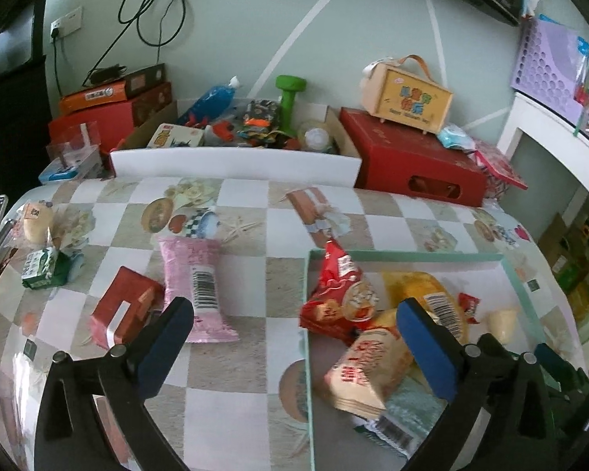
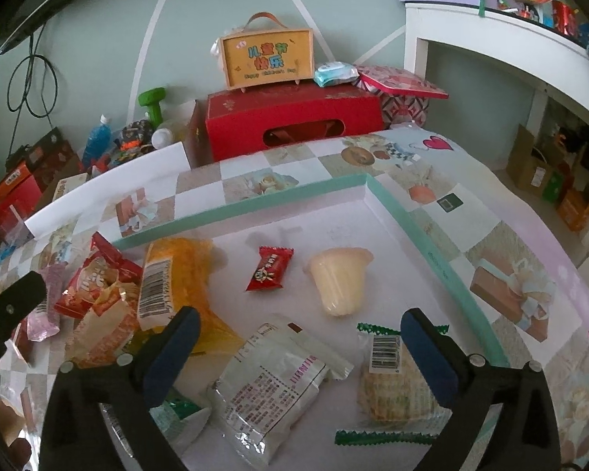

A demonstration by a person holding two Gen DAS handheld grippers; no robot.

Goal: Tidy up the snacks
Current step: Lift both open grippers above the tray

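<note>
A shallow tray with a mint-green rim [image 1: 412, 256] lies on the checked tablecloth. In it are a red packet [image 1: 333, 298], a yellow packet [image 1: 424, 290] and a beige packet [image 1: 369, 369]. My left gripper [image 1: 294, 314] hangs open over the tray's left edge, holding nothing. Left of it on the cloth lie a pink packet [image 1: 192, 274], a red box [image 1: 123, 306] and a green carton [image 1: 43, 271]. My right gripper [image 2: 300, 325] is open and empty above a white packet [image 2: 271, 384] and a green-edged cracker pack [image 2: 392, 384]. Beyond lie a jelly cup [image 2: 339, 278] and a small red candy [image 2: 271, 269].
At the back stand a white cardboard box [image 1: 235, 161] full of odds and ends, a green dumbbell [image 1: 288, 98], a big red box [image 1: 412, 165] and a yellow carry case [image 1: 408, 102]. A white shelf [image 2: 491, 39] rises on the right.
</note>
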